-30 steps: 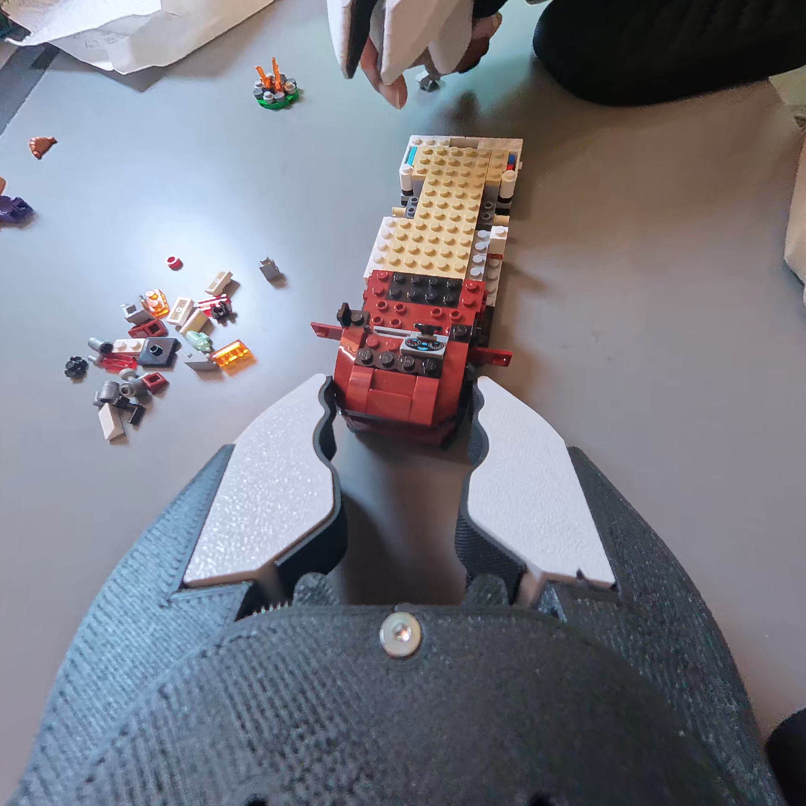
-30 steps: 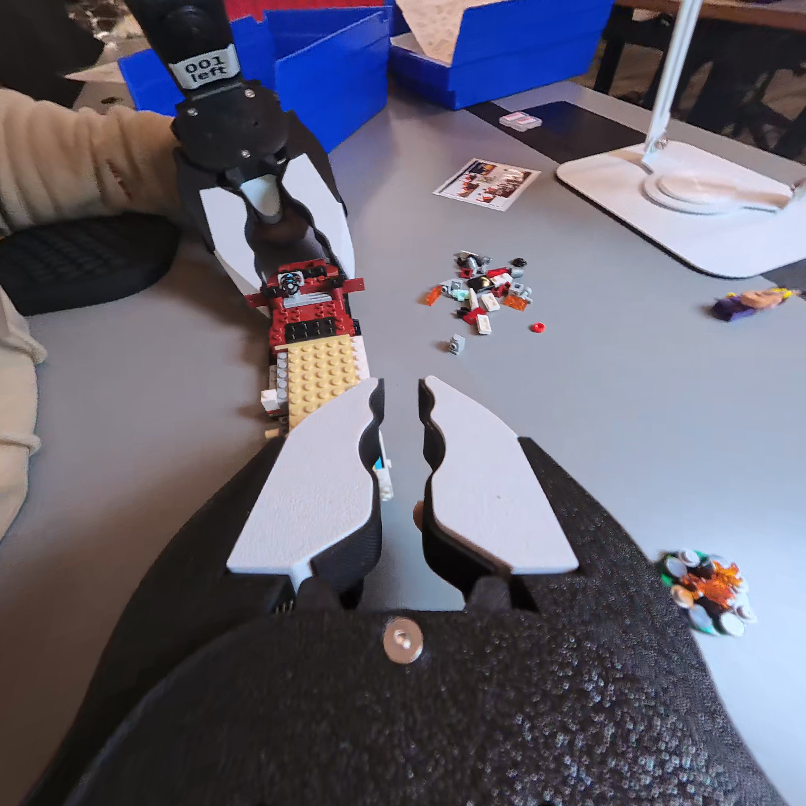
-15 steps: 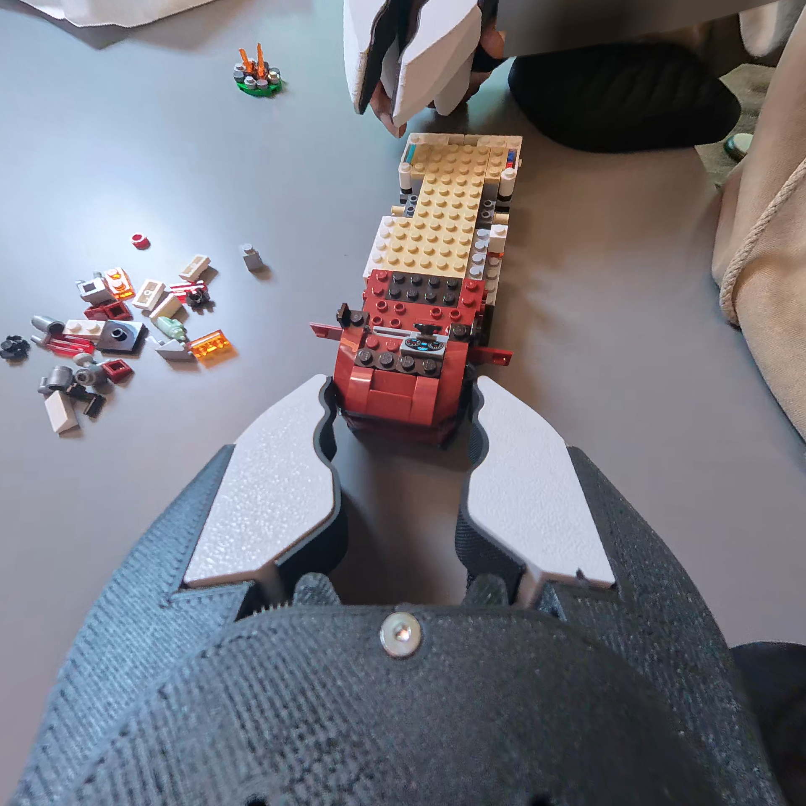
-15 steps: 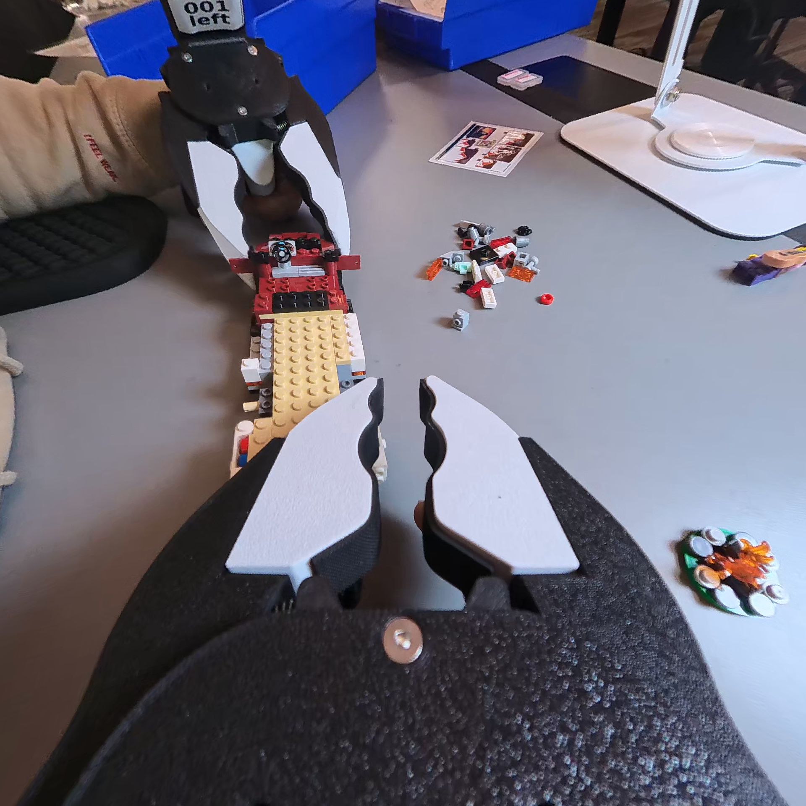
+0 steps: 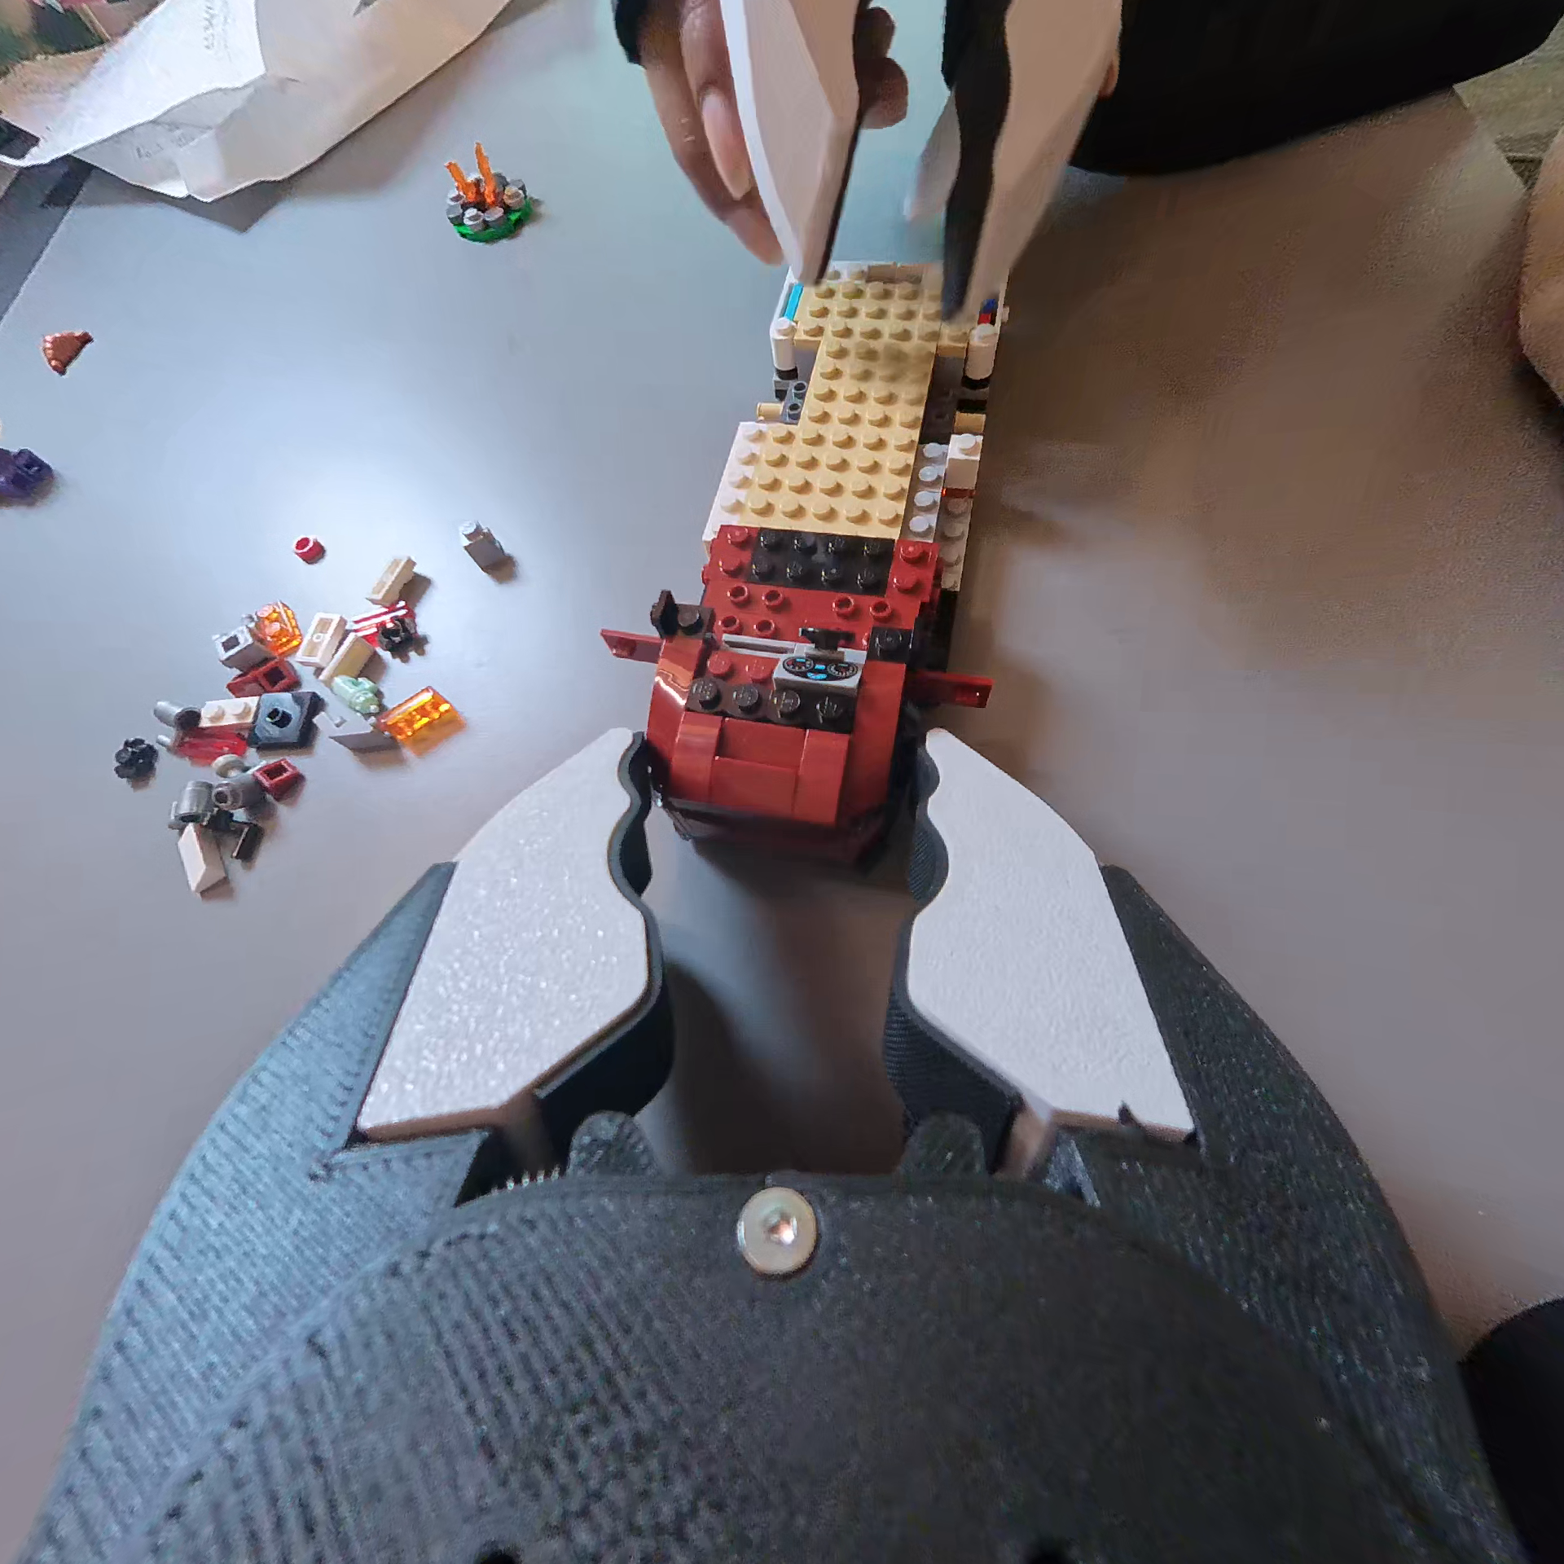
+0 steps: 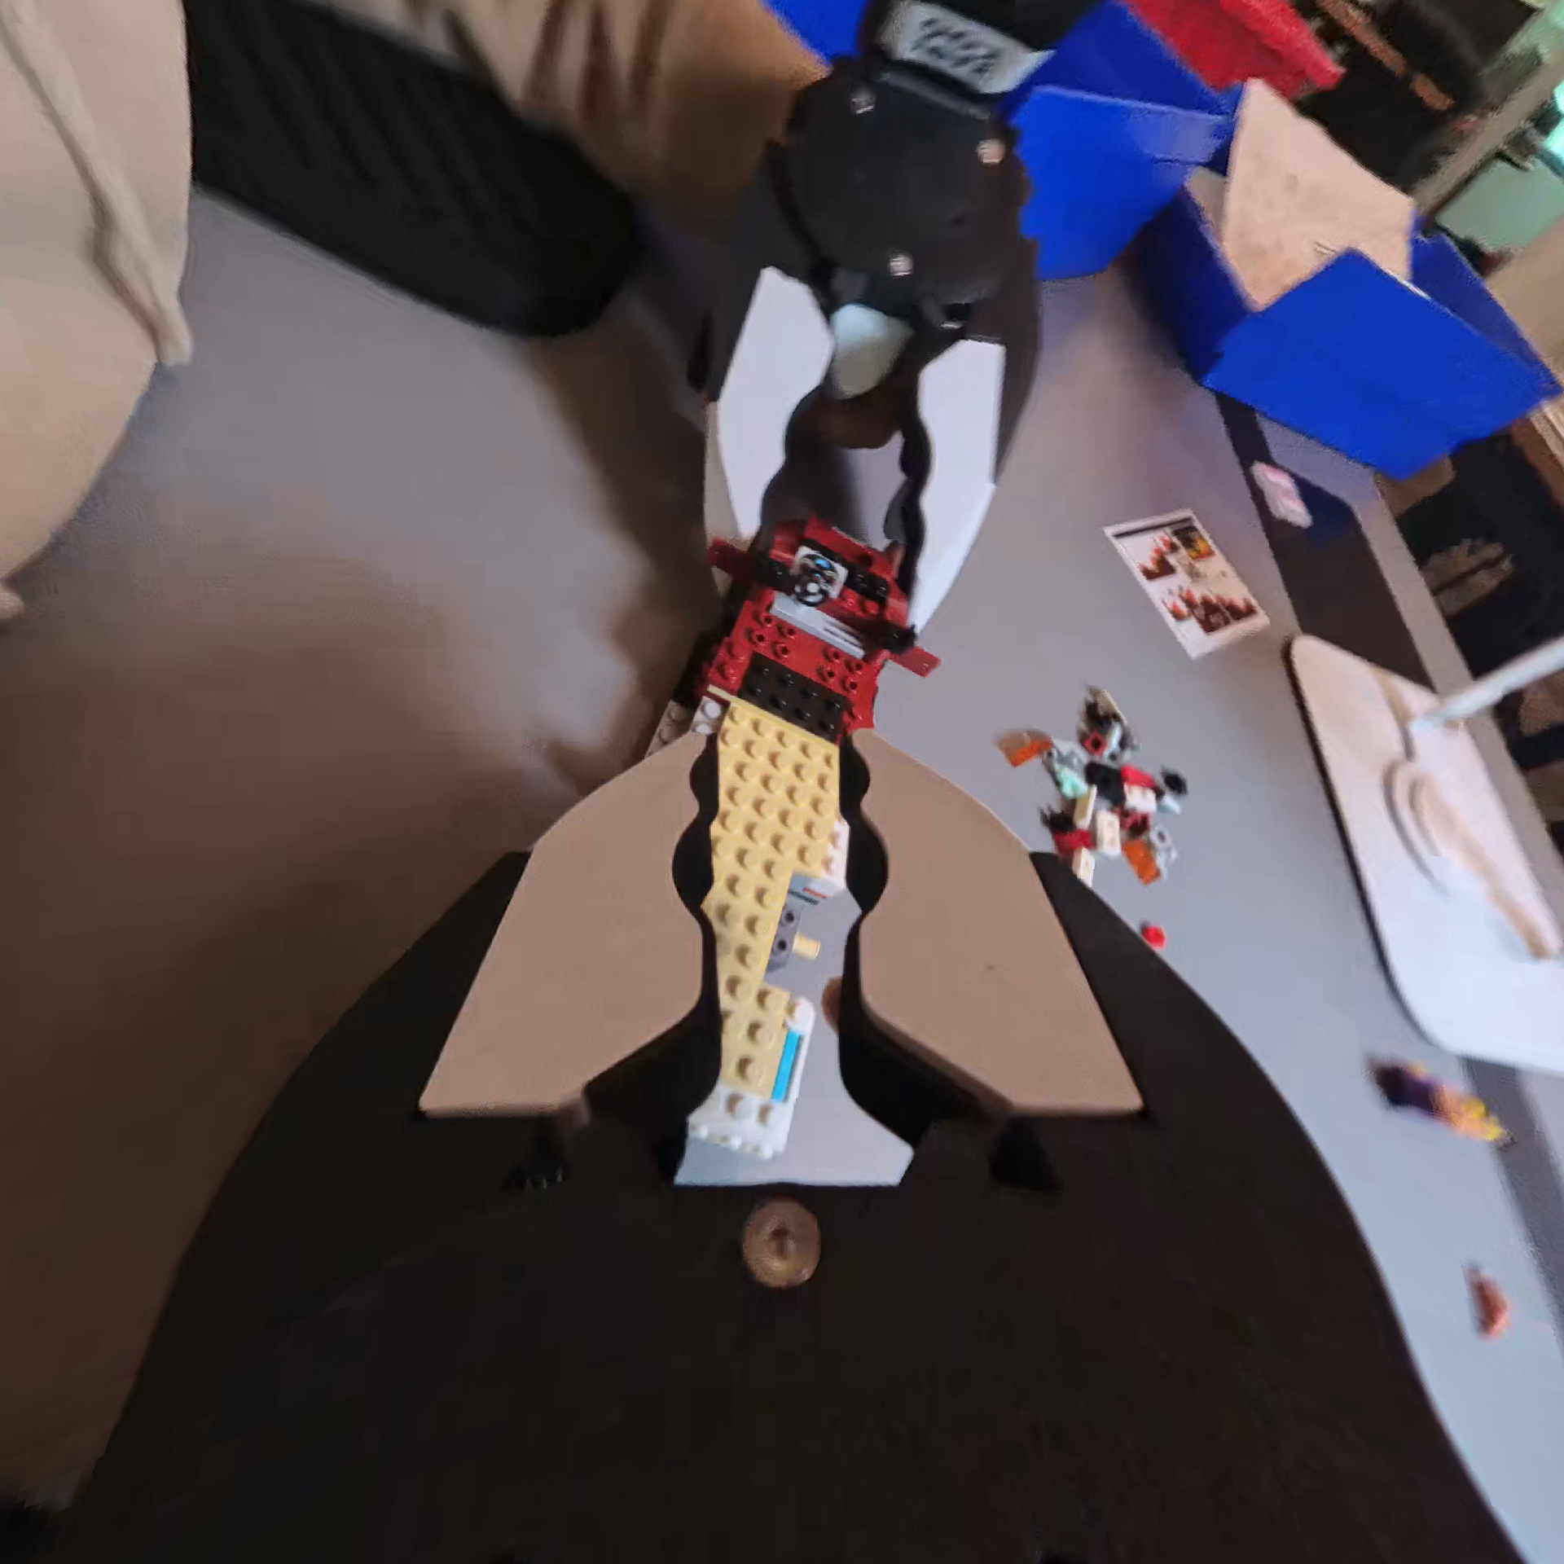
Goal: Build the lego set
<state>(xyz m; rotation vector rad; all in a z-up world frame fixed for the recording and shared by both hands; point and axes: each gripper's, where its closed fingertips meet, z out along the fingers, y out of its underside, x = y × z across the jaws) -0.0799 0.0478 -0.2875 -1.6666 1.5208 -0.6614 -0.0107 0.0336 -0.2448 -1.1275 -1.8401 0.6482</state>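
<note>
Swinging in over the model's [image 5: 846, 508] tan rear, the right gripper [image 6: 774, 753] spread, gripping nothing. Only its view showed blue bins [image 6: 1371, 364]. Left gripper [image 5: 774, 762] clamped the red nose pointing toward it.

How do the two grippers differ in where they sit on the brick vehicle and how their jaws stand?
The left gripper clasps the brick vehicle's dark red front end; the right gripper hangs over its tan rear, fingers apart. The left's jaws stand wider and lie low; the right's point steeply down. Both share one model.

Blurred label on the left gripper [image 6: 855, 516]; nothing is readable
</note>
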